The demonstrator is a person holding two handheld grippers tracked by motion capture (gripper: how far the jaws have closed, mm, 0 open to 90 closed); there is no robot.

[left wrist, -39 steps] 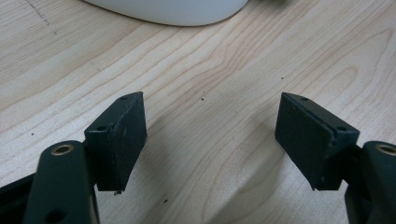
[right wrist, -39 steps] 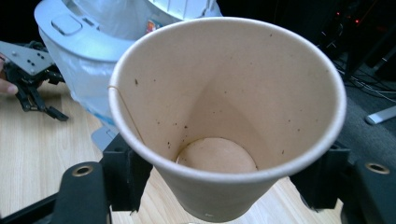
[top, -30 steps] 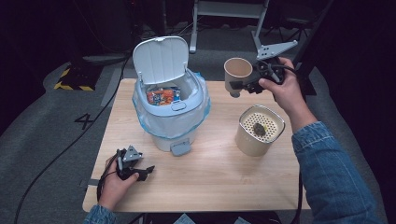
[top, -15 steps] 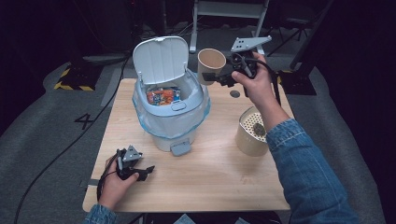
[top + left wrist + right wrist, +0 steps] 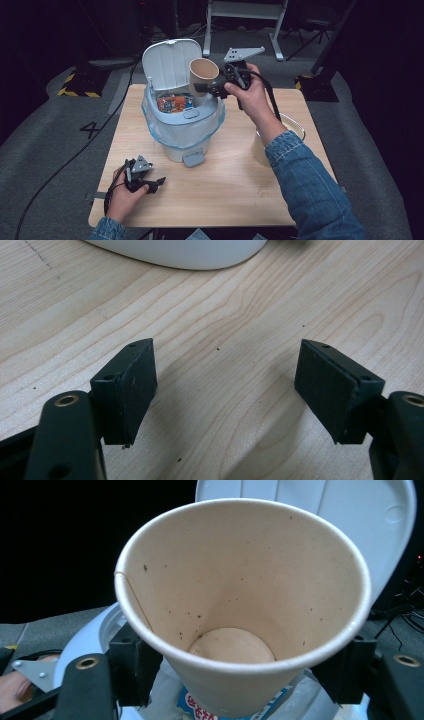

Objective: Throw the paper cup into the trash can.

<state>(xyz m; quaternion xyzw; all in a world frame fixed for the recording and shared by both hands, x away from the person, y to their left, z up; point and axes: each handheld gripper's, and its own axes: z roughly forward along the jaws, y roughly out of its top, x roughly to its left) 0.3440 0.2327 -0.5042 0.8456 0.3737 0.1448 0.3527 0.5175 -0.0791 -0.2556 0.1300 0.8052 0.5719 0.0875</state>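
Observation:
A tan paper cup point(image 5: 202, 75) hangs tilted above the open white pedal bin point(image 5: 186, 120), in front of its raised lid point(image 5: 167, 62). My right gripper point(image 5: 202, 89) is shut on the cup's lower wall. In the right gripper view the empty, stained cup point(image 5: 240, 605) sits between the two jaws of my right gripper point(image 5: 240, 665), with the lid point(image 5: 350, 510) behind it. A colourful snack packet point(image 5: 175, 102) lies inside the bin. My left gripper point(image 5: 159, 182) rests on the table near the front left, open point(image 5: 225, 385), with nothing between its jaws.
A cream round container point(image 5: 295, 124) stands at the table's right, partly hidden by the right forearm. The bin has a clear bag liner point(image 5: 150, 117) and a pedal point(image 5: 193, 159) facing the person. The bin's white base point(image 5: 185, 250) lies just beyond the left gripper. Wooden table point(image 5: 225, 200).
The right hand has carried the cup leftward and slightly down, from right of the bin to over its opening. The left gripper has stayed put.

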